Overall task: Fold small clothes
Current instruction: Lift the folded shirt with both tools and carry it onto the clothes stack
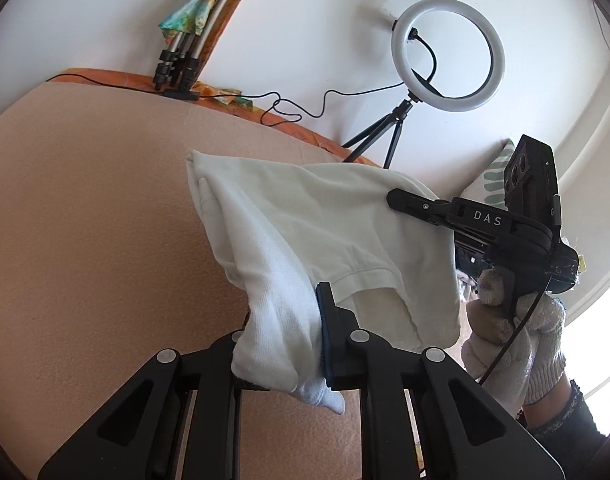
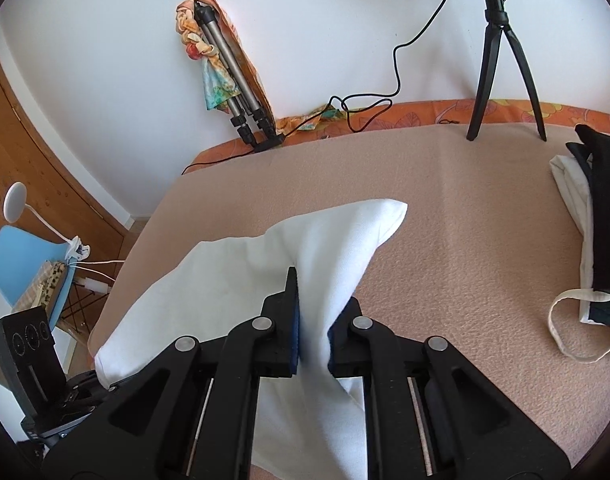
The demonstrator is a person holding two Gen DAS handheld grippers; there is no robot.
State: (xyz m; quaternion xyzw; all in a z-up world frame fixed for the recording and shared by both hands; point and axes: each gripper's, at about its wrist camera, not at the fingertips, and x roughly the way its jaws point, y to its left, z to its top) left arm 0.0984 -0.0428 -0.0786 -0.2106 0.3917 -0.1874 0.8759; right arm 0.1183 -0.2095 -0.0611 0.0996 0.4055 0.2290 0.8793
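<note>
A small white garment (image 1: 305, 220) hangs stretched between my two grippers above the peach blanket (image 1: 85, 220). My left gripper (image 1: 301, 344) is shut on one bunched end of it. My right gripper (image 2: 313, 320) is shut on the other end of the white garment (image 2: 337, 240), and it also shows in the left wrist view (image 1: 409, 200), clamped on the cloth's far right edge and held by a gloved hand (image 1: 517, 340). The left gripper's body (image 2: 33, 360) shows at the lower left of the right wrist view.
A ring light on a black tripod (image 1: 445, 56) stands at the far edge of the blanket (image 2: 465, 220). A folded tripod with a colourful cloth (image 2: 225, 64) leans on the wall. Black and white clothes (image 2: 597, 232) lie at the right. A blue chair (image 2: 21, 264) stands left.
</note>
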